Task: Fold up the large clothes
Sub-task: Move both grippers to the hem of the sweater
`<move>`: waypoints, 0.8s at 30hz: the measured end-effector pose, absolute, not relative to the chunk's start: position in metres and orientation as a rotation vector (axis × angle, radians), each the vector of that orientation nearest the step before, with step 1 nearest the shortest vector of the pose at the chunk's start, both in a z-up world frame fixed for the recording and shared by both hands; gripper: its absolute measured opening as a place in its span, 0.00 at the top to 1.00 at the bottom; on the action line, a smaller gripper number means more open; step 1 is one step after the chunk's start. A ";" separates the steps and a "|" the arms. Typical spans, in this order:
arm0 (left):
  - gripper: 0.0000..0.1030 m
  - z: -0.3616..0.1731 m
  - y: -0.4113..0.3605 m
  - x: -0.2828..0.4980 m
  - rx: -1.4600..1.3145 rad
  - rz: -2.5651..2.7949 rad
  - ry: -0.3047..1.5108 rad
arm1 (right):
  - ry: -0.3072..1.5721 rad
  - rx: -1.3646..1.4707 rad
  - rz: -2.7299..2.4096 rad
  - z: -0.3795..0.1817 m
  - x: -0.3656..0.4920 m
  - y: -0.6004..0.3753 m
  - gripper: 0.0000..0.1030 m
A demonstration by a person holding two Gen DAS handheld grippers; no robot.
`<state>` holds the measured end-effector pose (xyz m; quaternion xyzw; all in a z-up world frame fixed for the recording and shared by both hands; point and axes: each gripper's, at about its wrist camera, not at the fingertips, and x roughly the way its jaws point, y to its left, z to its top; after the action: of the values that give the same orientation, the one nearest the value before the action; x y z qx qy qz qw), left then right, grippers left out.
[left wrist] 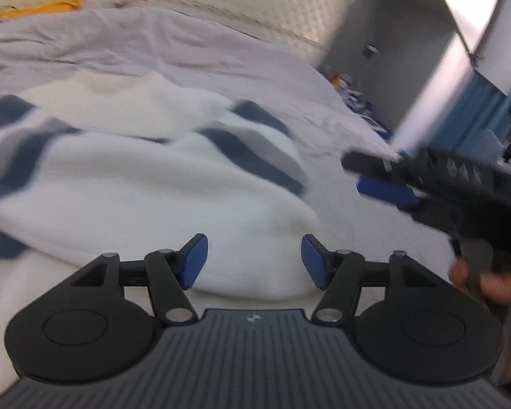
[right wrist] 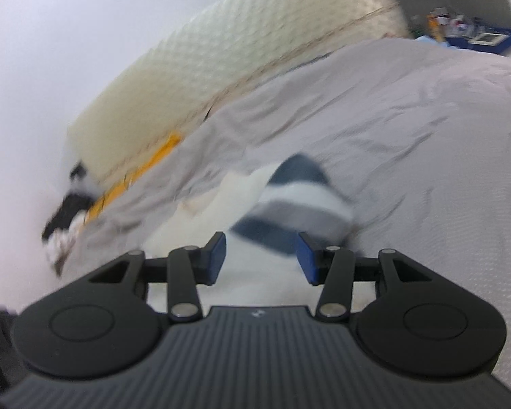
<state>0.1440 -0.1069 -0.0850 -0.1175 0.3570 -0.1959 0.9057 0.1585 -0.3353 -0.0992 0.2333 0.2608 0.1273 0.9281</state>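
Note:
A white sweater (left wrist: 146,187) with navy and grey stripes lies on the bed, partly folded; both views are blurred. My left gripper (left wrist: 253,262) is open and empty just above the sweater's near white edge. The right gripper also shows in the left wrist view (left wrist: 385,184), right of the sweater over the sheet. In the right wrist view my right gripper (right wrist: 260,259) is open and empty, with the striped sleeve (right wrist: 296,201) of the sweater just beyond its fingertips.
A pale lilac sheet (left wrist: 194,44) covers the bed. A cream quilted headboard (right wrist: 221,54) runs along the far side with a yellow cloth (left wrist: 37,8) at its base. Grey and blue furniture (left wrist: 460,78) stands to the right with clutter on the floor.

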 end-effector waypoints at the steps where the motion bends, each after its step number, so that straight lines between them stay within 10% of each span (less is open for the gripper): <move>1: 0.36 -0.084 -0.101 0.147 -0.242 -0.377 0.738 | 0.555 0.462 0.282 -0.102 0.161 -0.328 0.52; 24: 0.36 -0.134 -0.014 0.240 -0.190 -0.030 0.836 | 0.730 0.178 0.310 -0.169 0.237 -0.257 0.56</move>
<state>0.2397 -0.0141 -0.1337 -0.0920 0.4053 -0.0147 0.9094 0.2367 -0.2572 -0.1685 0.0866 0.3553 0.1506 0.9185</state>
